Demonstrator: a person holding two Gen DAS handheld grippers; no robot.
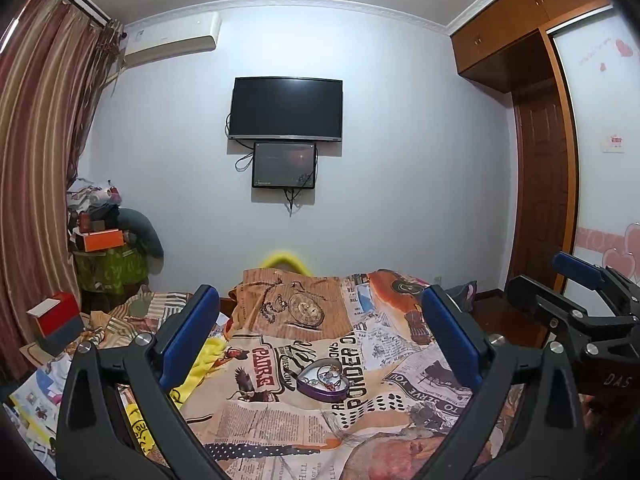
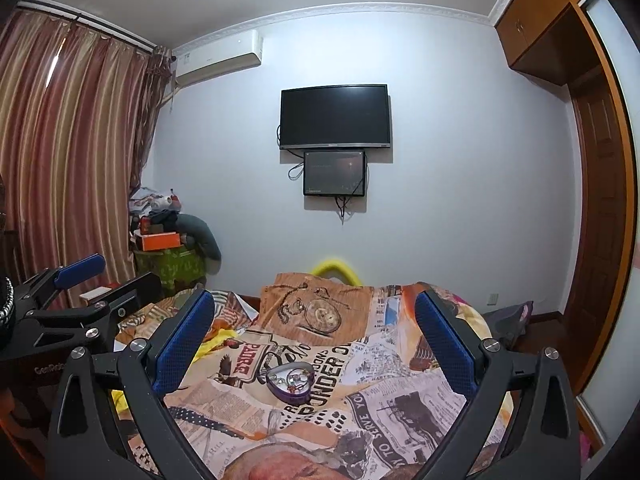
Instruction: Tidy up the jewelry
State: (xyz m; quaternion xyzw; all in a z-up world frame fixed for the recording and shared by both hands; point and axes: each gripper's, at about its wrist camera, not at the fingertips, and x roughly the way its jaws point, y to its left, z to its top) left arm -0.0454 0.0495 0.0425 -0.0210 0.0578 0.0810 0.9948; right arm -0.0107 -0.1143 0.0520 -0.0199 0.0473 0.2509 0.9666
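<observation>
While small jewelry pieces (image 1: 325,376) already lie inside the purple heart-shaped tin (image 1: 322,383) at twelve o'clock on the printed bedspread (image 1: 416,392), left gripper (image 1: 320,344) and right gripper (image 2: 310,346) hover wide-jawed, empty; sorted or awaiting sorting, I cannot tell.

Light: dim, even indoor light with a cool cast; source not in view.
Wall (image 1: 400,128): evenly lit, darker toward the corners.
Shadows: soft, faint ones under the TV (image 1: 286,108) and behind the clutter at 9 o'clock.
Glare: small, weak sheen on the TV's top edge.
Curtains (image 2: 68,152): closed, no bright daylight through them.
Distortion: strong fisheye; ceiling line bows, wardrobe (image 2: 600,160) curves at 3 o'clock.
Edges: black vignette at the corners in both views.
Focus: bedspread (image 1: 360,360) print legible mid-frame; slightly soft and grainy overall.
</observation>
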